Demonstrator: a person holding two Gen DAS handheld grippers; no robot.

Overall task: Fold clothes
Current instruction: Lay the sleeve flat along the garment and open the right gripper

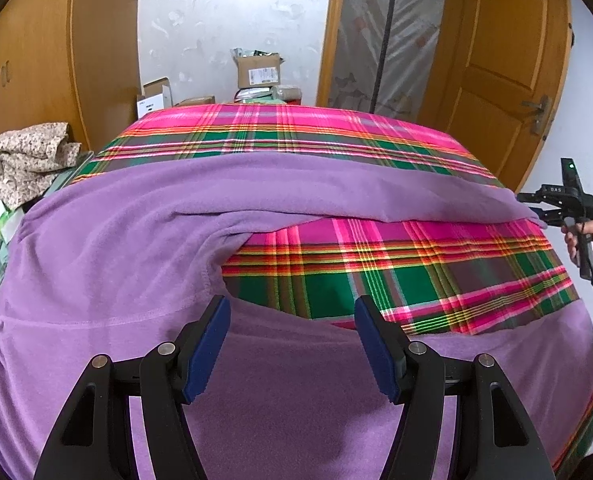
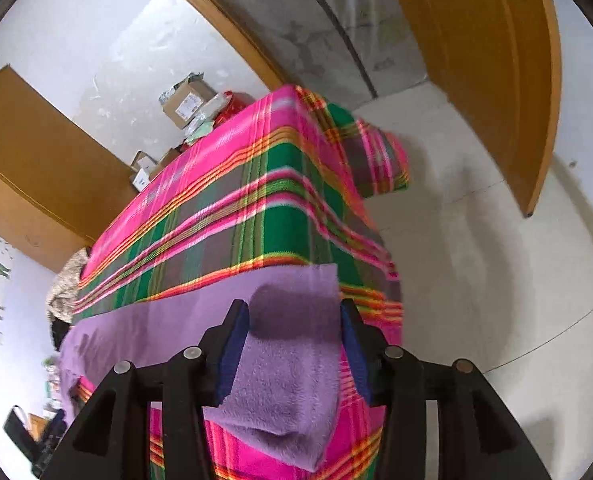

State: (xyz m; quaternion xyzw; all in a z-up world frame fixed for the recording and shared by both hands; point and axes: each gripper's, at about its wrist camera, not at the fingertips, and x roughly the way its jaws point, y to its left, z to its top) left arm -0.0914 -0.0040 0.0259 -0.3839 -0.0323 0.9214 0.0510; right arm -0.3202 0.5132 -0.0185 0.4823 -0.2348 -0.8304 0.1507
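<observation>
A purple fleece garment lies spread over a pink and green plaid cover. My left gripper hovers open over the garment's near edge, with nothing between its blue pads. One long sleeve stretches across to the right edge, where my right gripper is held by a hand. In the right wrist view the sleeve end lies between the fingers of the right gripper. Those fingers stand apart on either side of it and are not pressed together.
A floral cloth pile sits at the left edge. Cardboard boxes are stacked against the far wall. Wooden wardrobe panels stand at the left, an open wooden door at the right, and bare floor beyond the cover's right edge.
</observation>
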